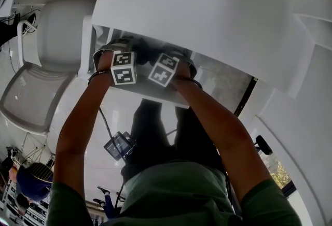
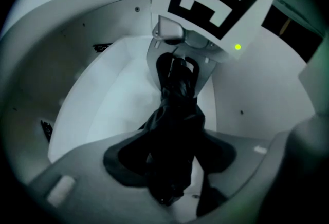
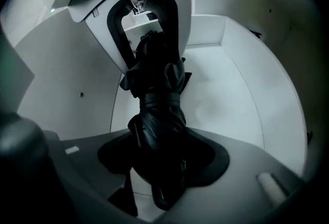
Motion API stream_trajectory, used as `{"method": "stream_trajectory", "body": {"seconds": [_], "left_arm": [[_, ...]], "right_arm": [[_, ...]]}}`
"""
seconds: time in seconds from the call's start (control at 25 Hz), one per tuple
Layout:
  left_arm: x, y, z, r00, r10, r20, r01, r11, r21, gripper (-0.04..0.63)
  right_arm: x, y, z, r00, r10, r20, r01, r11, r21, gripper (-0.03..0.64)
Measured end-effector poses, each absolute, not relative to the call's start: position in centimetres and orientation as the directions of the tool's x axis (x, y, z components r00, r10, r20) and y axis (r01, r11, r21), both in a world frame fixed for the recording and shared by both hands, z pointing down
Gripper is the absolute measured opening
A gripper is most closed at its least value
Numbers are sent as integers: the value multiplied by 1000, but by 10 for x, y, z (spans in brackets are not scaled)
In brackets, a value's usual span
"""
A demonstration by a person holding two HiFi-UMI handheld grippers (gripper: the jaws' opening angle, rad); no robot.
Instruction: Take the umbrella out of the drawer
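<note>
Closest to the head camera is the person's green shirt (image 1: 176, 194). Two bare arms reach out from it, the left arm (image 1: 78, 126) and the right arm (image 1: 223, 131). Each hand holds a hand-held gripper, and both point steeply down into an open drawer (image 2: 103, 110). On top of them sit the left cube (image 1: 123, 68) and the right cube (image 1: 165, 69), side by side and very close, each with black and white squares.

The left hand-held gripper (image 2: 172, 160) has its jaws closed on one end of the umbrella (image 2: 176, 110); the black cloth fills the gap between the jaws. The right hand-held gripper (image 3: 163, 161) grips the other end in the same way.

The umbrella is black, folded up and wrinkly; it is inside the drawer, over the white floor, and I cannot tell if it rests on that floor. Its long side lies nearly flat and runs from one hand-held gripper to the other. So one end points to the person's left and the other end to the person's right, along the front of the drawer. I cannot tell which end has the handle.

Past the umbrella are the drawer's white walls, with a few small dark holes in them. Above the drawer is the wide white counter (image 1: 207, 7). Off to the left, beside the counter, stands a white chair (image 1: 36, 90).
</note>
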State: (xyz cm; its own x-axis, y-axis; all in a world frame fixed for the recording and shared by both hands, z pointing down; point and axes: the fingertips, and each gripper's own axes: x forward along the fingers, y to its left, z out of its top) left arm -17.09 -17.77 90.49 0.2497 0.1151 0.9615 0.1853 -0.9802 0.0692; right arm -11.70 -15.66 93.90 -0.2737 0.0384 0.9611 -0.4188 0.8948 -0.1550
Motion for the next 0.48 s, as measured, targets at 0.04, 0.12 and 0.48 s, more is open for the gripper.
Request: {"method": "stream_trajectory", "body": {"seconds": [0.04, 0.12, 0.48], "left_arm": [[-171, -177, 904, 251, 115, 961, 185, -980, 69, 247], [-171, -175, 901, 251, 112, 962, 189, -980, 65, 224], [-174, -166, 870, 242, 116, 963, 184, -980, 72, 123]], "right_arm": [[-117, -156, 938, -271, 40, 962, -422, 893, -156, 241], [-116, -155, 936, -264, 42, 964, -428, 890, -156, 232], [-117, -145, 903, -277, 8, 961, -419, 899, -128, 218]]}}
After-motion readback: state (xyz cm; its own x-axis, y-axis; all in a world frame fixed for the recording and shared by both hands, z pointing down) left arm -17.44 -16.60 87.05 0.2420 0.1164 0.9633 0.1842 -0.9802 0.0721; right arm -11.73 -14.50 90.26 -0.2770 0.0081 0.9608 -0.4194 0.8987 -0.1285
